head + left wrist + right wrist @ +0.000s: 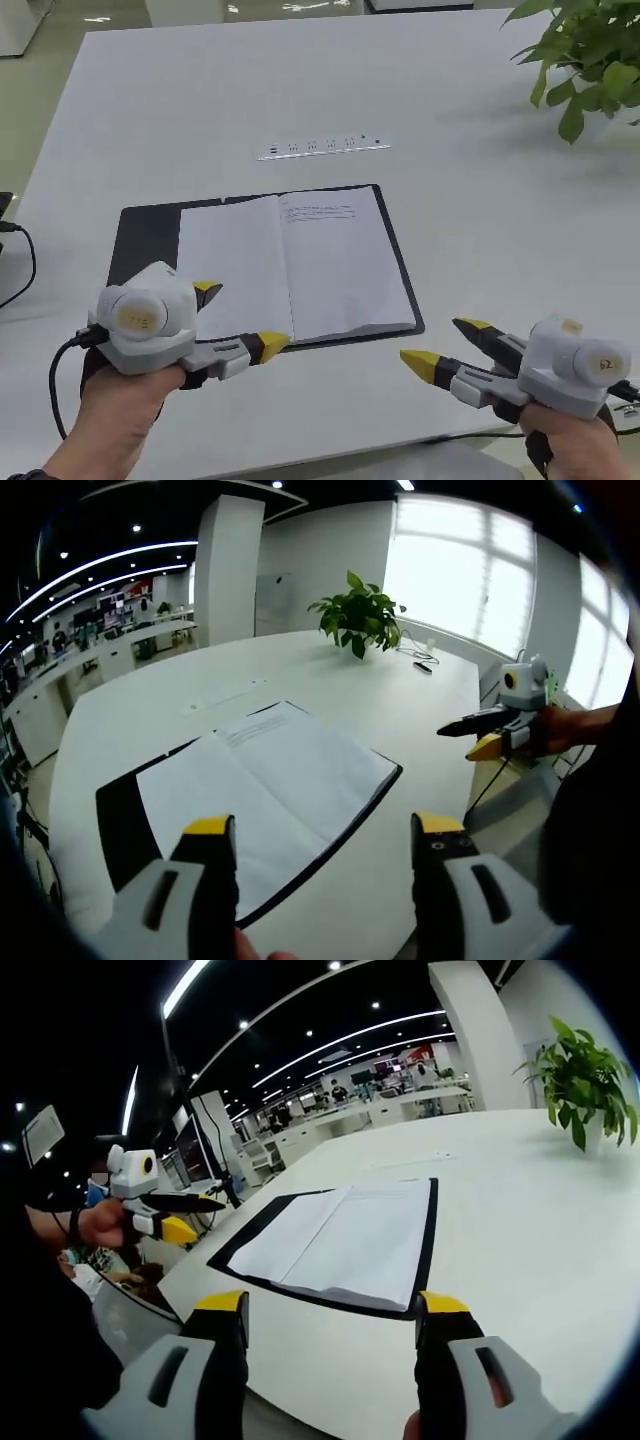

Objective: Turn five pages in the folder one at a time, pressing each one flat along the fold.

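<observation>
- A leafy green plant [585, 60] stands at about 2 o'clock from the folder [145, 235], well apart from it.
- A flat white socket strip [322, 147] is set in the desk [480, 180] at 12 o'clock, beyond the folder.
- A dark cable [30, 265] loops at the desk's edge at 9 o'clock.
- The folder lies open and flat mid-desk, a matte black cover under smooth white pages [330, 265], with a few printed lines on the right one.
- The left tool [240, 316] hovers at the folder's 7 o'clock corner, its yellow-tipped jaws spread and empty.
- The right tool [446, 343] hangs at 5 o'clock, just off the cover, its jaws also apart and holding nothing.
</observation>
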